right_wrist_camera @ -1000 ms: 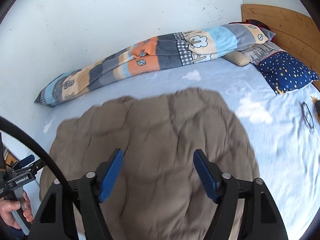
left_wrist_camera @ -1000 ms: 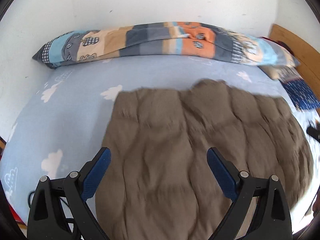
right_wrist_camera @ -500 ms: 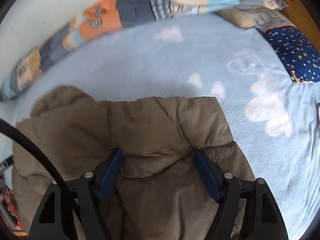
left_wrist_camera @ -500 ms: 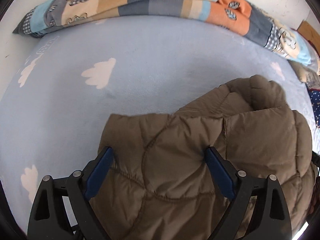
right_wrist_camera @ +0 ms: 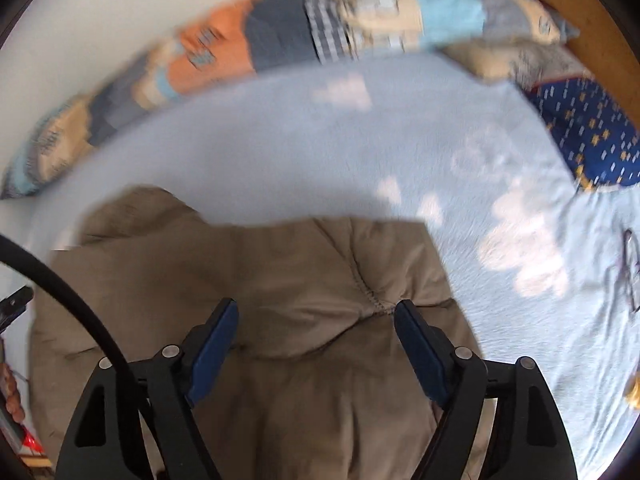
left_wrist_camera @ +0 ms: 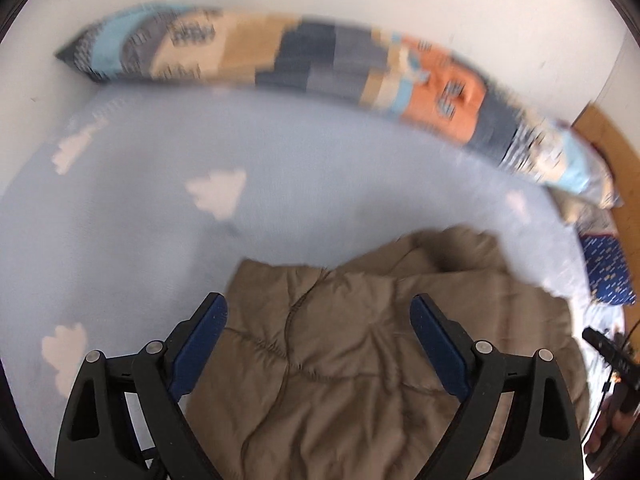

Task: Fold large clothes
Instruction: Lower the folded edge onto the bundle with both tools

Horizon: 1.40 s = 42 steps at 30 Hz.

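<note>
A brown quilted puffer jacket (left_wrist_camera: 360, 360) lies doubled over on the near side of a bed covered by a pale blue sheet with white cloud prints (left_wrist_camera: 160, 220), its folded edge facing the far wall. The left gripper (left_wrist_camera: 319, 312) hangs over the garment's left part with its blue-padded jaws spread wide, nothing pinched between them. The right gripper (right_wrist_camera: 316, 316) stands over the jacket's right part; its jaws are not pressing on the cloth, the padding bulging up between them without being squeezed.

A long patchwork bolster in orange, grey and light blue (left_wrist_camera: 320, 64) runs along the white wall at the far side, and a dark blue pillow with small yellow stars (right_wrist_camera: 588, 132) sits at the far right by a wooden headboard (right_wrist_camera: 568, 4). A pair of glasses (right_wrist_camera: 628, 268) rests on the sheet to the right.

The jacket looks light but bulky, soft and springy: its filling will likely puff back after each fold, and the smooth shell may slide on itself. A grip through a single puffed panel could slip, so the stitched seams, the hem or a corner where the layers thin out seem the surest places to pinch, one gripper at each end of an edge so the fold carries over evenly.
</note>
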Motion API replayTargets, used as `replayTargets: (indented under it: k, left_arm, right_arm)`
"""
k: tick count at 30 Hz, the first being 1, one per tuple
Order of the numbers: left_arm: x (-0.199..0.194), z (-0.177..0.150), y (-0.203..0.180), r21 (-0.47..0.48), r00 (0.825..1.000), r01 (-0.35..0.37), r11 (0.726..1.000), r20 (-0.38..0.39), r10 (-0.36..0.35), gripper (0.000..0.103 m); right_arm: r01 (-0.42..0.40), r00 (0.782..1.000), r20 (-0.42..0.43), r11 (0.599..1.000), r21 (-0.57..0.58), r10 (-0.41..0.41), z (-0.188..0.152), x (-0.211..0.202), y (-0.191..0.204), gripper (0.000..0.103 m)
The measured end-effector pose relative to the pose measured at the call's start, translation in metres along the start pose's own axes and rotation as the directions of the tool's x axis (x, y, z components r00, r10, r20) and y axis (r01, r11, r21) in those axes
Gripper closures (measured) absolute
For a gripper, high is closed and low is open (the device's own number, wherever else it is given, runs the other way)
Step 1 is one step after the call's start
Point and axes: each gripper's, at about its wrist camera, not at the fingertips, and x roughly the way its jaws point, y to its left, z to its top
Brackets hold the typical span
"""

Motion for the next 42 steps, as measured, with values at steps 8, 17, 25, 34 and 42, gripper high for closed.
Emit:
replayTargets:
  k: [8, 17, 25, 34, 42]
  left_arm:
    - [-0.128, -0.062, 0.01, 0.024, 0.975, 0.034, 0.999, 0.218, -0.038, 0.01]
    - [-0.159, -0.191, 0.027, 0.037, 0.985, 0.008, 0.999, 0.174, -0.014, 0.01]
    - [-0.142, -0.263, 0.001, 0.092, 0.981, -0.04, 0.995, 0.194, 0.021, 0.01]
    - [-0.09, -0.264, -0.039, 0.199, 0.989, -0.073, 0.977, 0.143, 0.045, 0.01]
    - [-0.053, -0.264, -0.041, 0.234, 0.995, -0.092, 0.968, 0.064, 0.08, 0.004]
  right_arm:
    - [-0.119, 0.968, 0.221, 0.993, -0.027, 0.122, -0.067, -0.121, -0.002, 0.019]
    - [-0.147, 0.956, 0.262, 0.988, 0.042, 0.131, -0.171, -0.16, -0.025, 0.019]
    - [-0.121, 0.959, 0.246, 0.987, -0.103, 0.143, -0.241, -0.154, 0.03, 0.019]
    - [-0.05, 0.962, 0.249, 0.969, -0.244, 0.112, -0.247, -0.116, 0.09, 0.035]
    - [0.004, 0.991, 0.134, 0.975, -0.22, 0.027, -0.233, -0.059, 0.098, 0.038]
